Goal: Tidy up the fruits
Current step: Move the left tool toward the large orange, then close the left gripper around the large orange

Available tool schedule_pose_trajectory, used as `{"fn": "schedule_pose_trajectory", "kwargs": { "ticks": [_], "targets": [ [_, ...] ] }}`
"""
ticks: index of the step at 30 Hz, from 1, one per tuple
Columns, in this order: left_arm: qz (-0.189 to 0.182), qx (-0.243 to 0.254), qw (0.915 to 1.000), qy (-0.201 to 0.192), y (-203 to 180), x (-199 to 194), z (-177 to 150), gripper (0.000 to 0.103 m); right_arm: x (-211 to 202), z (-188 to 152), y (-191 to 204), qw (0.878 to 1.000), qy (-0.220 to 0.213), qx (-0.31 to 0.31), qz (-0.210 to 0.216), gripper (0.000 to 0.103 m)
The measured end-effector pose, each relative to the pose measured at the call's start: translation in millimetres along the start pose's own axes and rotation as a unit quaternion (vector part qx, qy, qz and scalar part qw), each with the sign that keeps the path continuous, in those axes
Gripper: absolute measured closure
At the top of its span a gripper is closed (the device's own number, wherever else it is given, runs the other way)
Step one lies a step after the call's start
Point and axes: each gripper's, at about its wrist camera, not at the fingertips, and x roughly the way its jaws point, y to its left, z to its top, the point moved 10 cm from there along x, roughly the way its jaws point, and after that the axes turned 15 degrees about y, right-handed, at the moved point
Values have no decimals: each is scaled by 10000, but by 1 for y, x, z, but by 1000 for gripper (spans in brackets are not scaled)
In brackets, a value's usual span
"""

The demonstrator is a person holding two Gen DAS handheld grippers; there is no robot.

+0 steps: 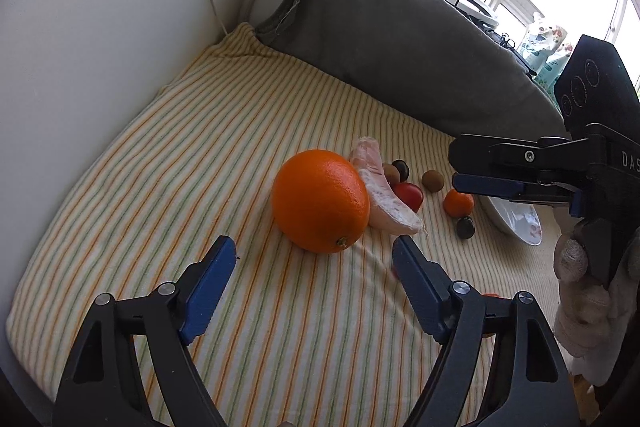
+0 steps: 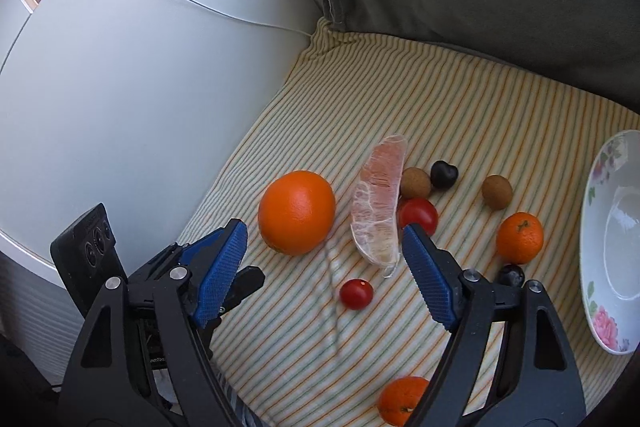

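The left gripper [image 1: 314, 257] tilts downward with its blue pads spread wide and nothing between them, fingertips just short of the large orange [image 1: 320, 201]. The right gripper [image 2: 326, 247] is likewise gaping and empty, angled down, reaching in from the far side of that orange. A gloved hand [image 1: 580, 287] grips its handle.

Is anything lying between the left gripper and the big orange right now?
No. In the left wrist view the left gripper is open with only bare striped cloth between its fingers and the big orange. The pomelo segment leans against the orange's far right side, not in the approach path.
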Motion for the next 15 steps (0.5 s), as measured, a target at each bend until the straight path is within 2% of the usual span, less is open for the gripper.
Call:
{"fn": "schedule_pose_trajectory", "kwargs": {
  "ticks": [5, 11, 15],
  "targets": [
    [-215, -120, 9997, 86, 2, 8, 2, 25, 26, 13, 11, 9988, 336, 72, 358, 30],
    [-337, -156, 9992, 133, 2, 15, 6, 25, 56, 21, 14, 9966, 660, 203, 443, 33],
    [-413, -201, 9988, 194, 2, 21, 8, 27, 62, 23, 13, 9951, 764, 329, 528, 34]
  ]
}}
